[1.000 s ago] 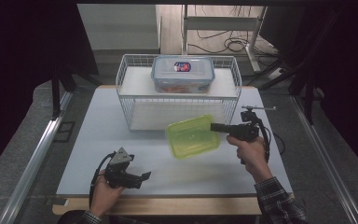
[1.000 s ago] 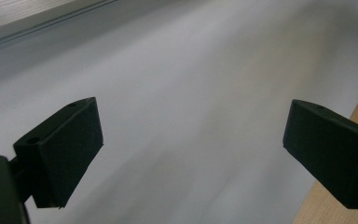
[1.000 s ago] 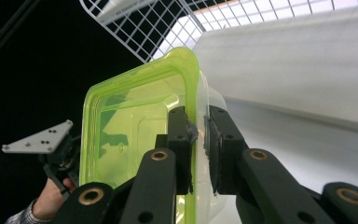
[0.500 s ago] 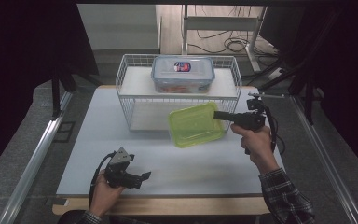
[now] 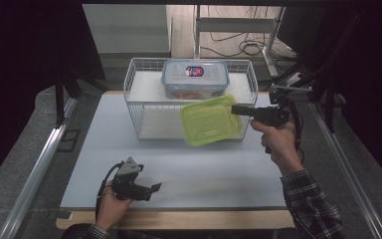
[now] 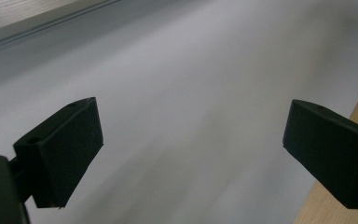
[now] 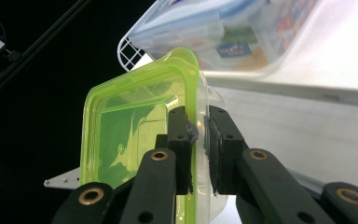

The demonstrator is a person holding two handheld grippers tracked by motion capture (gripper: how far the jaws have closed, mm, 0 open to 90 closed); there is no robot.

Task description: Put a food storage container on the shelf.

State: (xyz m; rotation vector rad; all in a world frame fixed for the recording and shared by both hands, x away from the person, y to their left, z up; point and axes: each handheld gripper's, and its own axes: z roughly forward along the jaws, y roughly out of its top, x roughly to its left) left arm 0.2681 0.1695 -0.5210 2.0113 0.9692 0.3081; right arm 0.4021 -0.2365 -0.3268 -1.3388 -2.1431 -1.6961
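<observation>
From the high view I find my right gripper clamped on the edge of the green-lidded container, which hangs clear of the table near its far right corner, tilted with the lid facing up and toward me, in front of the white wire basket. The right gripper view confirms the grip — both pads pinch the container's rim, the green lid on one side and the clear tub wall on the other. Inside the basket, on its upper level, sits a clear lidded food box with a blue-trimmed lid, just beyond the held container. My left gripper rests low at the near left edge of the table — its jaws stand wide apart with nothing between them, over bare white surface beside the wooden edge strip.
</observation>
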